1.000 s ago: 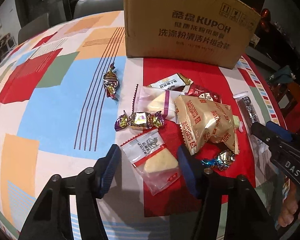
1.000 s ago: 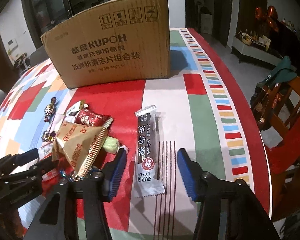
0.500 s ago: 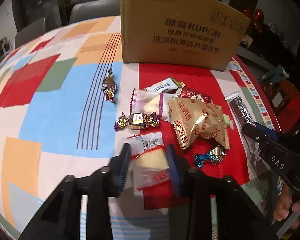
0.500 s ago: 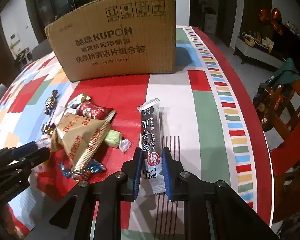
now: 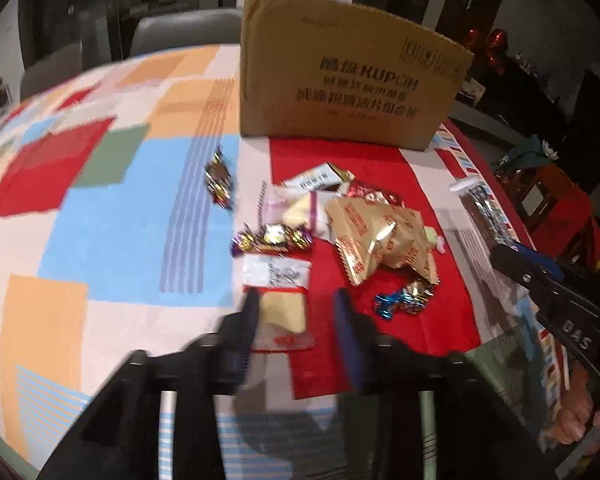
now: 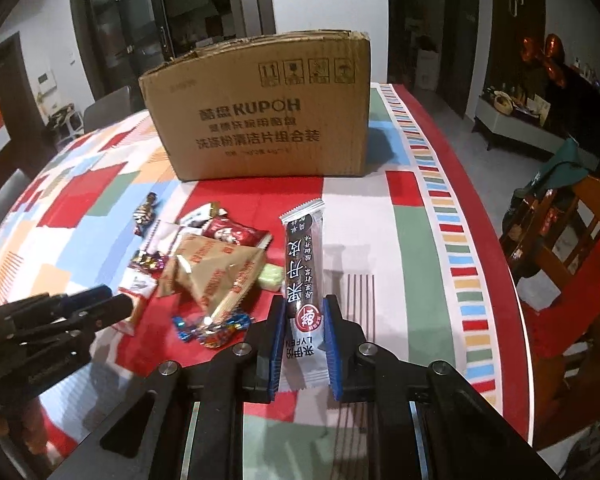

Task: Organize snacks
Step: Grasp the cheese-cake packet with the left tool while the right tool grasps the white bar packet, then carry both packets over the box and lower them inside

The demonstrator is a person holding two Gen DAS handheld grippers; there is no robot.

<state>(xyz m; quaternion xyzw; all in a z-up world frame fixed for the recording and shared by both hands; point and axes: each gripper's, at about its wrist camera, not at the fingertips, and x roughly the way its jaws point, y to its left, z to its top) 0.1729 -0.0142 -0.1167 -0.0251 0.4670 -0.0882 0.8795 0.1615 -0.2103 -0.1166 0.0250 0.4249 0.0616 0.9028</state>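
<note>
My right gripper (image 6: 304,320) is shut on a long dark snack bar (image 6: 303,264) and holds it lifted off the table, pointing toward the cardboard box (image 6: 260,116). My left gripper (image 5: 296,312) has closed around a clear packet with a pale cake inside (image 5: 282,300); the left wrist view is blurred. Between the grippers lies a pile of snacks: a gold biscuit bag (image 5: 380,236), a red packet (image 5: 374,196), foil candies (image 5: 272,238) and a blue foil candy (image 5: 404,298). The box also shows in the left wrist view (image 5: 348,76).
A lone foil candy (image 5: 218,180) lies left of the pile. The table (image 5: 112,216) has a colourful patchwork cloth. A wooden chair (image 6: 572,232) stands beyond the right table edge. Grey chairs (image 5: 180,36) stand behind the table.
Both grippers closed from wide open. The right one took the dark bar and lifted it. The left one closed on the clear cake packet and is moving, with blur.
</note>
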